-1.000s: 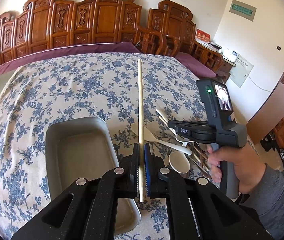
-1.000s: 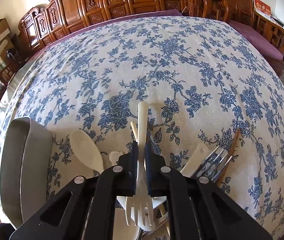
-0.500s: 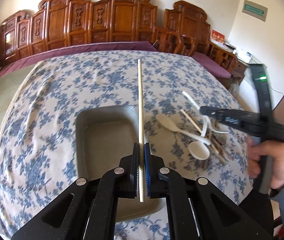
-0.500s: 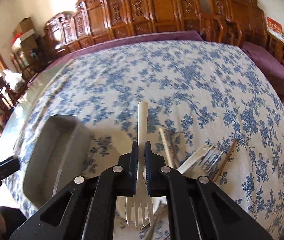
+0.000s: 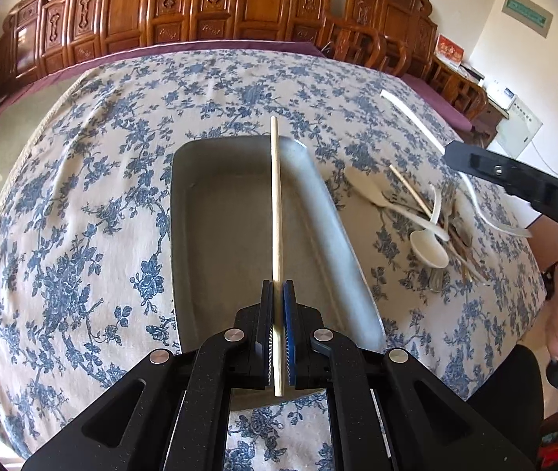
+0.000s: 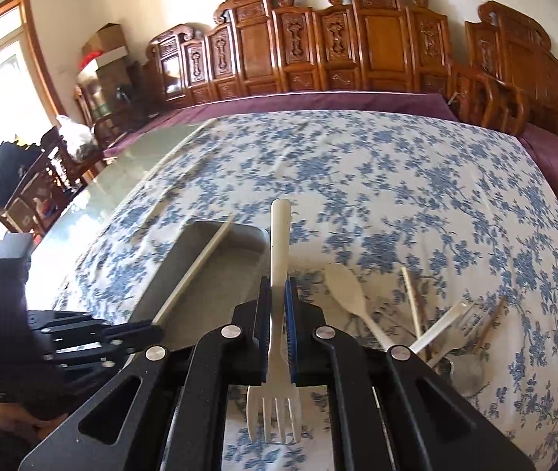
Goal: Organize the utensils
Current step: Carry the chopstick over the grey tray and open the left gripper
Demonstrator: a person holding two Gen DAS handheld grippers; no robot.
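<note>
My left gripper [image 5: 277,294] is shut on a pale wooden chopstick [image 5: 276,204] and holds it above the grey rectangular tray [image 5: 200,180], lengthwise over its right half. My right gripper [image 6: 277,294] is shut on a white plastic fork [image 6: 280,235], tines toward the camera, just right of the tray [image 6: 216,274]. In the left wrist view the right gripper [image 5: 514,184] and the fork [image 5: 416,117] are raised at the right, over the utensil pile. In the right wrist view the left gripper [image 6: 137,331] holds the chopstick [image 6: 196,271] over the tray.
A pile of utensils [image 5: 432,219] lies right of the tray: a white spoon [image 5: 428,249], a flat pale spoon [image 6: 347,290], chopsticks and metal forks [image 6: 467,322]. The floral tablecloth [image 5: 82,196] covers the table. Carved wooden chairs [image 6: 337,39] line the far side.
Both grippers have lifted and moved left. The chopstick now hangs over the tray's right half. The fork has risen off the pile toward the tray's right edge.
</note>
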